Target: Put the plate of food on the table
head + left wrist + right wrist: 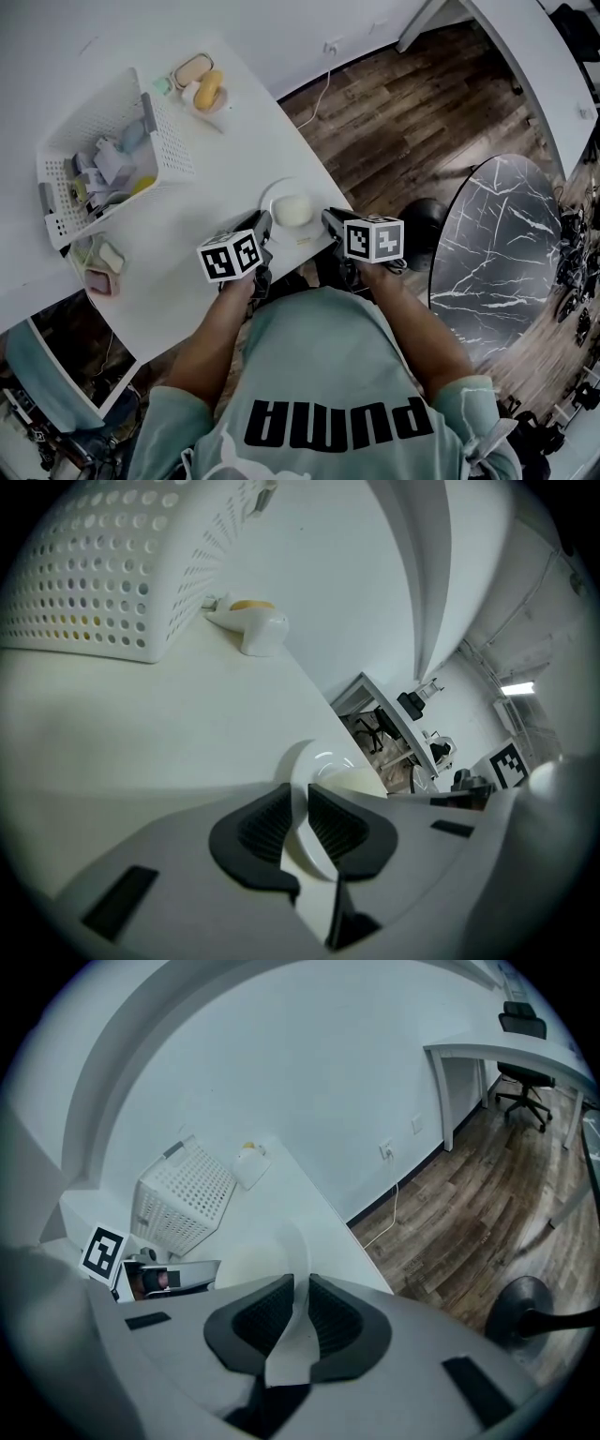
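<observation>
**A:** What do we have at the centre?

**B:** We see the white plate (pixel 274 194) carrying a pale, rounded piece of food (pixel 292 210). It is at the near edge of the white table (pixel 234 141), right in front of the person. We cannot tell whether it rests on the top or sits just above it.

**A:** And the tools?

**B:** We have the left gripper (pixel 262 225) on the plate's left side, its two dark ribbed jaws clamped on the thin white rim. The left gripper view shows this plainly. The right gripper (pixel 329 221) does the same on the opposite side, jaws closed on the rim with the plate's edge standing between them. Each gripper carries its marker cube, and a bare forearm runs back from each to a pale green shirt (pixel 328 375).

**A:** What do we see farther out?

**B:** We see a white perforated basket (pixel 174 141) holding mixed small items, well apart from the plate on the far left of the table. Just beyond it is a small dish (pixel 208 92) with something yellow in it. To the right of the table we see dark wood-plank floor (pixel 403 103) and a marble-patterned round top (pixel 506 244).
</observation>
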A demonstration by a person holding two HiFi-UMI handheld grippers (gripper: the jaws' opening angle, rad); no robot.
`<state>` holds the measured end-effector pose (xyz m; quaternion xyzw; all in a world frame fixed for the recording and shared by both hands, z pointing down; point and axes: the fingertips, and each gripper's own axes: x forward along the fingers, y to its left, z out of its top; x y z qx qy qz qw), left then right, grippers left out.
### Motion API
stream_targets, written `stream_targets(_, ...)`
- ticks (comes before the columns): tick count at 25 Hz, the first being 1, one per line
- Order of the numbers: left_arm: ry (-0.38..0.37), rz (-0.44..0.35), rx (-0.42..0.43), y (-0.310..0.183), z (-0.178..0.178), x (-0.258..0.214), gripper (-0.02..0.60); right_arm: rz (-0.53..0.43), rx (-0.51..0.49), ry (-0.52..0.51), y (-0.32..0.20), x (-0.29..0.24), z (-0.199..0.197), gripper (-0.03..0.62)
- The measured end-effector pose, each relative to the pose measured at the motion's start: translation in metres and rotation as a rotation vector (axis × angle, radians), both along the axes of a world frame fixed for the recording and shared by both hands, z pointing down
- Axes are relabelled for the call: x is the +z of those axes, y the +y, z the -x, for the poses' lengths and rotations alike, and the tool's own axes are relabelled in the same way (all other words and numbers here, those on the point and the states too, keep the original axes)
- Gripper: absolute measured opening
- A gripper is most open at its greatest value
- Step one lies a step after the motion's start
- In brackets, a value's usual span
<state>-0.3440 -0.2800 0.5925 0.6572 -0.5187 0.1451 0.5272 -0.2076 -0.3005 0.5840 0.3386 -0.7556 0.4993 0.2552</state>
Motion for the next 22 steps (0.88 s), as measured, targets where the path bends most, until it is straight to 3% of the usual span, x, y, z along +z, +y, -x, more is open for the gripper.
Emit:
stream_targets(13, 0.055, -0.041, -0.030, 0.001, 0.000, -0.021, 0.052, -0.068, 0.055, 0.019, -0.005, -0.023, -0.003, 0.040)
stream_targets(22, 0.084, -0.111, 0.014, 0.008, -0.005, -0.054, 0.049, -0.110, 0.139, 0.008, 0.011, -0.053, -0.009, 0.040)
